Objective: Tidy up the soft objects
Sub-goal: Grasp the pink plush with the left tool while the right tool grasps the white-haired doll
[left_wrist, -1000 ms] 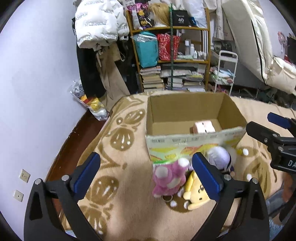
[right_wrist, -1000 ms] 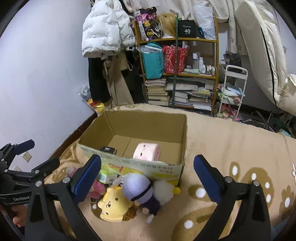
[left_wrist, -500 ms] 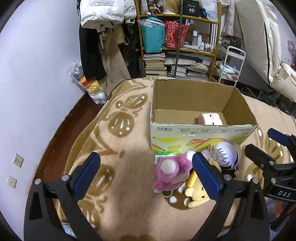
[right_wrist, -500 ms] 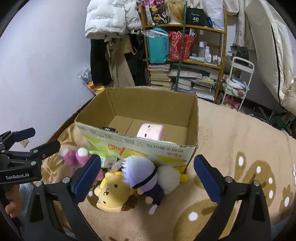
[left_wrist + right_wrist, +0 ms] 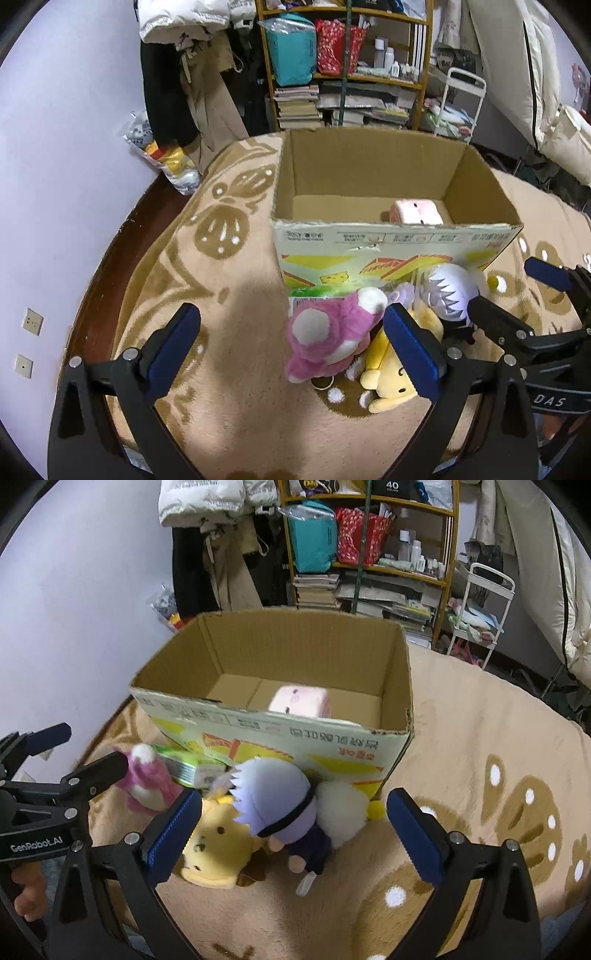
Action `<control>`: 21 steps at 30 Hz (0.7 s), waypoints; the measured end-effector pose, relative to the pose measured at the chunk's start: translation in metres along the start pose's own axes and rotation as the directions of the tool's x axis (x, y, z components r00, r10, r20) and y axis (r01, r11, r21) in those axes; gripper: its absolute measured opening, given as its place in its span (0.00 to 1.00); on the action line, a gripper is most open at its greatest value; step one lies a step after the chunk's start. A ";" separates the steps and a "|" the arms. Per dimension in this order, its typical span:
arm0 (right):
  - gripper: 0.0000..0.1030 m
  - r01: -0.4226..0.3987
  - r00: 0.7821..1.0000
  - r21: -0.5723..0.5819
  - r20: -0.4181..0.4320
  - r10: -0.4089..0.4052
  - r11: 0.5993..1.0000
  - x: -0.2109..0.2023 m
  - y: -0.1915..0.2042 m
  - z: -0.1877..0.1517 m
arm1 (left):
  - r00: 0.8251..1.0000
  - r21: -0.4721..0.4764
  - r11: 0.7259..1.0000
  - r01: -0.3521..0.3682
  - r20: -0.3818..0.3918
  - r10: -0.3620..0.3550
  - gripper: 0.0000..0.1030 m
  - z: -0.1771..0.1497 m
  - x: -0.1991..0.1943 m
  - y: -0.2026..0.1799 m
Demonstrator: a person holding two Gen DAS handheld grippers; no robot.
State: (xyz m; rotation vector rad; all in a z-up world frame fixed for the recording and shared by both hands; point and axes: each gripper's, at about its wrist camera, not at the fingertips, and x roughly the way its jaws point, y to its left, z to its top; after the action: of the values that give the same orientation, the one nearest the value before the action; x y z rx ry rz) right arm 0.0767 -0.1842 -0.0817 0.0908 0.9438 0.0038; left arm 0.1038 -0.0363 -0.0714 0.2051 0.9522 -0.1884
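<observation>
Against the near wall of the cardboard box (image 5: pixel 280 738), on the blanket (image 5: pixel 480 760), lay the pink plush (image 5: pixel 328 336), yellow plush (image 5: pixel 214 845) and white-haired doll (image 5: pixel 273 805); one pink cushion (image 5: pixel 299 701) sat inside. I held the left gripper (image 5: pixel 291 350) and right gripper (image 5: pixel 293 836) spread wide, both empty. I judged pickup pending: straddle one toy, then clamp it.

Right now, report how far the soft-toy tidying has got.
Done: one pale pink square plush lies inside the open cardboard box. In hand: nothing; the left gripper and right gripper are both open, over the pile. Left: the magenta plush bear, yellow plush bear, white-haired doll in dark clothes and white fluffy pompom lie on the tan blanket.
</observation>
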 end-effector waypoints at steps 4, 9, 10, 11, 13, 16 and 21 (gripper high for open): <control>1.00 -0.001 0.999 0.005 -0.046 0.001 1.000 0.013 -0.003 -0.002 | 0.999 -0.006 1.000 0.006 -0.044 -0.006 0.95 0.000 0.012 -0.001; 1.00 -0.010 0.996 0.016 -0.086 0.011 1.000 0.021 -0.005 -0.005 | 0.996 -0.028 0.999 0.025 -0.083 -0.027 0.95 -0.001 0.023 0.001; 1.00 -0.007 0.996 0.007 -0.090 0.008 1.000 0.023 -0.004 -0.006 | 0.996 -0.025 0.999 0.022 -0.087 -0.024 0.95 -0.001 0.025 0.001; 1.00 -0.005 0.996 0.000 -0.092 0.005 1.000 0.023 -0.003 -0.006 | 0.996 -0.020 1.000 0.017 -0.093 -0.018 0.95 -0.002 0.028 -0.001; 1.00 -0.001 0.995 -0.014 -0.096 0.000 1.000 0.024 0.000 -0.007 | 0.994 -0.016 1.000 0.012 -0.105 -0.013 0.95 -0.001 0.032 -0.002; 1.00 -0.002 0.995 -0.010 -0.104 0.001 1.000 0.026 0.001 -0.007 | 0.991 -0.030 0.999 0.028 -0.134 -0.031 0.95 -0.002 0.039 -0.001; 1.00 0.000 0.992 -0.014 -0.126 -0.002 1.000 0.035 0.002 -0.007 | 0.980 -0.066 0.996 0.053 -0.187 -0.064 0.95 -0.005 0.054 0.003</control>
State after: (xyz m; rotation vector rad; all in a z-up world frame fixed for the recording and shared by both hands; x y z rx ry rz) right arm 0.0914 -0.1802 -0.1141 0.0782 1.0703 0.0152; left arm 0.1312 -0.0357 -0.1176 0.1406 1.1522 -0.1965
